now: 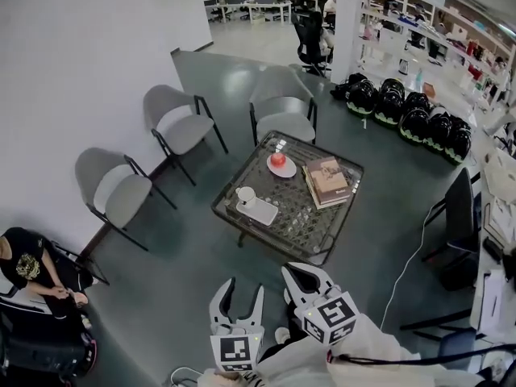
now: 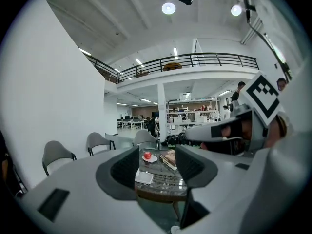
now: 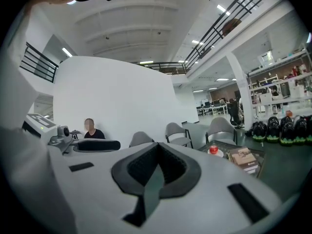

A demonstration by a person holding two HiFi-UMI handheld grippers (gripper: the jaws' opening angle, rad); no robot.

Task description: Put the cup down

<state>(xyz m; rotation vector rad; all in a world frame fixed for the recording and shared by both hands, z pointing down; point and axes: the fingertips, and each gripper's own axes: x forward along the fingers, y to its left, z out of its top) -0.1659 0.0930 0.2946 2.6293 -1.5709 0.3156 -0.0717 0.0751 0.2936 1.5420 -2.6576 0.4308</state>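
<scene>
Open floor [image 1: 193,289] borders the tabletop [image 1: 310,234] on its near edge. Three chairs [image 1: 181,123] obstruct the far-left side; stacked books [image 1: 329,181] occupy the right.

My left tongs [image 1: 243,290] sit low in front of me, jaws partly apart, gripping nothing. My right tongs [image 1: 310,277] ride just beside them, jaws pressed together and empty. Both point forward, nearly level, tipped slightly down.

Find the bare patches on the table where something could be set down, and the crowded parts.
Free: near corner of the table, between tray and books. A narrower strip lies between plate and cup. Crowded: the far side, around plate and books.
</scene>
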